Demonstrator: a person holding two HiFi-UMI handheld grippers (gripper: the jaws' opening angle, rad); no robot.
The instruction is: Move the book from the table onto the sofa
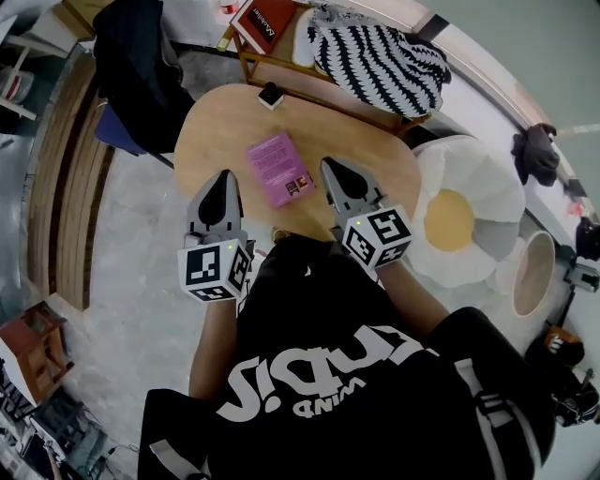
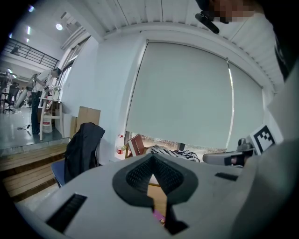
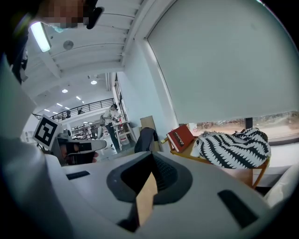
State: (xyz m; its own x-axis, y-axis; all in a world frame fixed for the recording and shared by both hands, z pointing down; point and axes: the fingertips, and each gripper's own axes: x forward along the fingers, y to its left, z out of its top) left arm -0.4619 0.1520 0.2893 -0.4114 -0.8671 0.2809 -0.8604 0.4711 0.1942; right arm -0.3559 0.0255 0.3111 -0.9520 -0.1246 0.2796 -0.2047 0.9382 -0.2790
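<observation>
A pink book [image 1: 278,168] lies flat near the middle of the round wooden table [image 1: 216,117]. My left gripper [image 1: 223,178] hovers over the table's near edge, left of the book, jaws shut and empty. My right gripper [image 1: 333,168] is just right of the book, also shut with nothing in it. In the left gripper view a sliver of the pink book [image 2: 158,215] shows below the shut left gripper [image 2: 153,158]. In the right gripper view the right gripper [image 3: 150,158] is shut, with tabletop showing below the tips. The sofa [image 1: 328,89] with a wooden frame stands beyond the table.
A black-and-white striped blanket [image 1: 375,56] and a red book [image 1: 262,23] lie on the sofa. A small white box [image 1: 271,95] sits at the table's far edge. A chair with a dark jacket [image 1: 136,70] stands left. A flower-shaped cushion [image 1: 459,220] lies on the floor to the right.
</observation>
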